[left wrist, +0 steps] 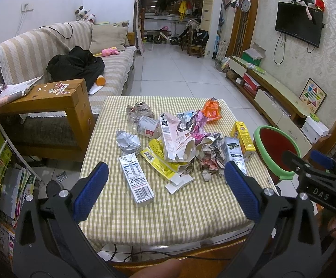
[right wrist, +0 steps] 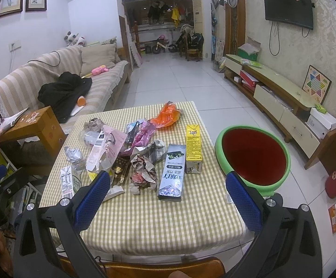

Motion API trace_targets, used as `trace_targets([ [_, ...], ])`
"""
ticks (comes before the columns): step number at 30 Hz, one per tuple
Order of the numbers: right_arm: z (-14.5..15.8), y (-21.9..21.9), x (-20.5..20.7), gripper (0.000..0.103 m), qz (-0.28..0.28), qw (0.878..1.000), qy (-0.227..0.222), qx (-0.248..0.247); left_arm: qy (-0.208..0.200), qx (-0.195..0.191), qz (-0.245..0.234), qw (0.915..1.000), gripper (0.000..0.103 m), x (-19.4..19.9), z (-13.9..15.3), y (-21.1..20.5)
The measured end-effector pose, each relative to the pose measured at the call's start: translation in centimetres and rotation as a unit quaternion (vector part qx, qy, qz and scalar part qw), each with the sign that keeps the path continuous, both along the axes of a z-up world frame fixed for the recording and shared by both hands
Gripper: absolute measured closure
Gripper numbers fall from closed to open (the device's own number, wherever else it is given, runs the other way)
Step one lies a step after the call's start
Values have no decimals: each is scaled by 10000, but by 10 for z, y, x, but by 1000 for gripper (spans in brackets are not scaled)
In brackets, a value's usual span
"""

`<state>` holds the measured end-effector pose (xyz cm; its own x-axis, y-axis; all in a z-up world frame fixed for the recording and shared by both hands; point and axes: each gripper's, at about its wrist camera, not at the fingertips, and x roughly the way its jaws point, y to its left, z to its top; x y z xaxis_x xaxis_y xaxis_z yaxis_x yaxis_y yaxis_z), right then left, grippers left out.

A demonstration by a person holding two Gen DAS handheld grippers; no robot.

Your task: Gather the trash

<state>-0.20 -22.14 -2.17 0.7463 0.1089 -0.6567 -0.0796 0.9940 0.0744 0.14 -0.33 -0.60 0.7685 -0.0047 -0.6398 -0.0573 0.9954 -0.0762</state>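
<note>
A low table [left wrist: 191, 208] under a yellow-and-white checked cloth filled the middle of both views, with a striped sofa [left wrist: 52, 46] beyond it on the left. Just past the table's right edge stood a round bin [right wrist: 256, 159], green-rimmed and red inside, tilted so that its mouth faced the cameras.

The trash lay heaped on the far half of the cloth. A torn pink carton [left wrist: 174, 136] leaned over a flattened yellow box [left wrist: 161, 162]. A white milk carton [left wrist: 136, 180] lay apart on the near left. A silver toothpaste box [right wrist: 172, 173] lay beside an upright yellow carton [right wrist: 193, 148] nearest the bin. Crumpled newspaper [right wrist: 144, 171], a foil ball [left wrist: 128, 141] and an orange wrapper [right wrist: 165, 115] filled the rest.

The left gripper [left wrist: 166, 190] hovered over the near edge, jaws spread wide and holding nothing. The right gripper [right wrist: 168, 199] hung likewise, released and empty, its blue pads [right wrist: 242, 201] well apart.
</note>
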Motion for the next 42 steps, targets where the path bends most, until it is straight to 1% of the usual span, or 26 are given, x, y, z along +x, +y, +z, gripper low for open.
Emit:
trace_targets([
  [10, -1, 1, 0, 7, 6, 10000, -1, 2, 29, 1, 16, 10000, 5, -1, -2, 0],
  [13, -5, 0, -1, 7, 18, 10000, 8, 4, 48, 1, 18, 10000, 5, -1, -1, 0],
  [33, -4, -1, -1, 7, 20, 10000, 7, 2, 71, -3, 37, 10000, 5, 0, -2, 1],
  [39, -5, -2, 0, 7, 16, 10000, 24, 1, 173, -8, 115, 9998, 5, 2, -6, 5],
  [42, -13, -3, 2, 7, 35, 9999, 101, -25, 268, -32, 150, 9995, 5, 5, -11, 6],
])
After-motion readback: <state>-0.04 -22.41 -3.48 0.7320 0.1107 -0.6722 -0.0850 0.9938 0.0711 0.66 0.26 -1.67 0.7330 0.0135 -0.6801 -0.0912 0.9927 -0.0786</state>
